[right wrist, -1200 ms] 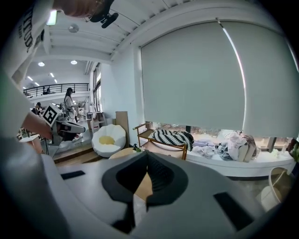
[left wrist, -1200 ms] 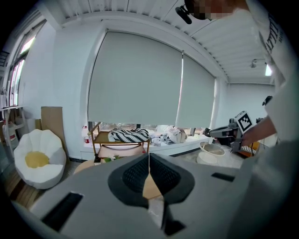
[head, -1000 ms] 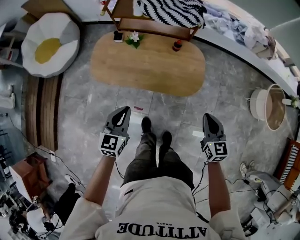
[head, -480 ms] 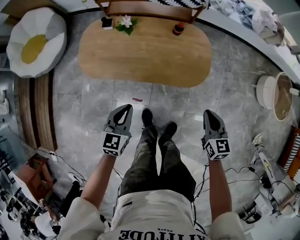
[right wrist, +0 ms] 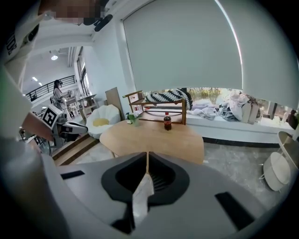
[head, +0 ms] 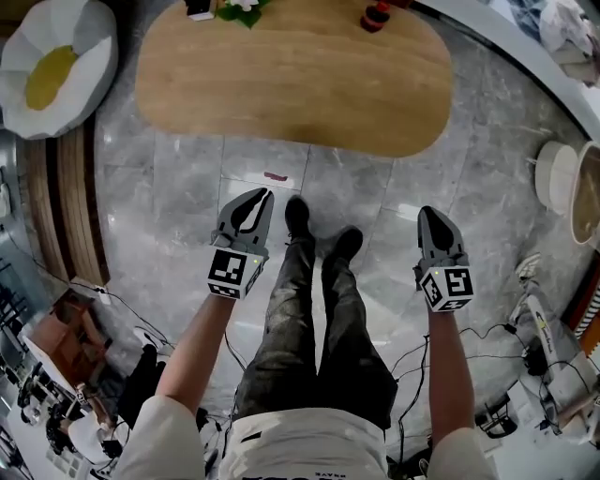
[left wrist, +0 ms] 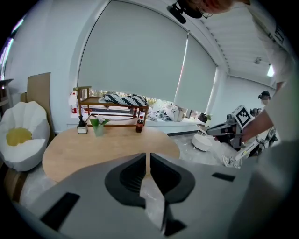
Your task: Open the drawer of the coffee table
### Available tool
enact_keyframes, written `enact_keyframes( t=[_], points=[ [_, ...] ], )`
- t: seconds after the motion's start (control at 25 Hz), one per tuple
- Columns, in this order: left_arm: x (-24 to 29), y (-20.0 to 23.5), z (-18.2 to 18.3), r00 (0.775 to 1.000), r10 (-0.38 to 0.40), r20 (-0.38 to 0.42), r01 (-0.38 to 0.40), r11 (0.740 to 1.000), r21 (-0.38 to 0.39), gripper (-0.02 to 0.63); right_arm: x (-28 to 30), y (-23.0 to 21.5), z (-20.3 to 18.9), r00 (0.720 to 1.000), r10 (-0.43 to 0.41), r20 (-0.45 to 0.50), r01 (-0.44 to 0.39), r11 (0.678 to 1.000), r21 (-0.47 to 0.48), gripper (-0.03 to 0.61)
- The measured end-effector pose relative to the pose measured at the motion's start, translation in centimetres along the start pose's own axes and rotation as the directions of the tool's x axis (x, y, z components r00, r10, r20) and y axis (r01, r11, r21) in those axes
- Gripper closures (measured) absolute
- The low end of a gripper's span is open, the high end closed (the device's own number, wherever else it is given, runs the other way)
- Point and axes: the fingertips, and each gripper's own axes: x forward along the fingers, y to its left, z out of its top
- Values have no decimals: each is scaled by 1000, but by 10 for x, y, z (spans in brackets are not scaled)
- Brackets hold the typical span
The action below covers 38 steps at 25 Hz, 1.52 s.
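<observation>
Coffee table (head: 291,80) is standing just ahead of the person, its oval wooden top filling the upper part of the head view. From this height I cannot tell where its drawer is sitting. The left gripper (head: 257,199) is hanging over the grey tiled floor (head: 178,187), pointing toward the table's near edge and stopping short of it. Its jaws are pressing together with nothing between them. The right gripper (head: 429,216) is hanging level with it on the other side of the person's legs (head: 319,300), and its jaws are likewise closing on nothing. The person's dark shoes (head: 298,217) are resting on the tiles between the two grippers. At the table's far edge a dark bottle with a red cap (head: 375,16) is standing toward the right, and a small green plant (head: 239,7) is sitting toward the left. Beyond the table's left end a white and yellow cushion seat (head: 52,70) is lying on the floor.
</observation>
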Motion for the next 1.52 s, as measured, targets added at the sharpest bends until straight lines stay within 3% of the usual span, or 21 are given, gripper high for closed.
enact_keyframes(
  t=[0.12, 0.36, 0.96, 1.24, 1.52],
  points=[
    [16, 6, -30, 999, -7, -42, 7, 1000, 1, 591, 23, -5, -22, 1000, 22, -20, -22, 1000, -12, 535],
    [54, 16, -73, 998, -51, -38, 52, 998, 19, 546, 72, -14, -63, 997, 48, -59, -49, 999, -8, 505],
    [143, 48, -205, 985, -67, -156, 66, 998, -11, 503, 163, -50, -192, 983, 8, -184, -8, 1000, 1, 449],
    [166, 52, -238, 988, -33, -149, 28, 999, -31, 476, 174, -78, -239, 982, -47, -182, 52, 998, 21, 423],
    [229, 109, -252, 990, 48, -132, -54, 998, -42, 402, 232, -112, -243, 988, -32, -149, 35, 999, 13, 356]
  ],
)
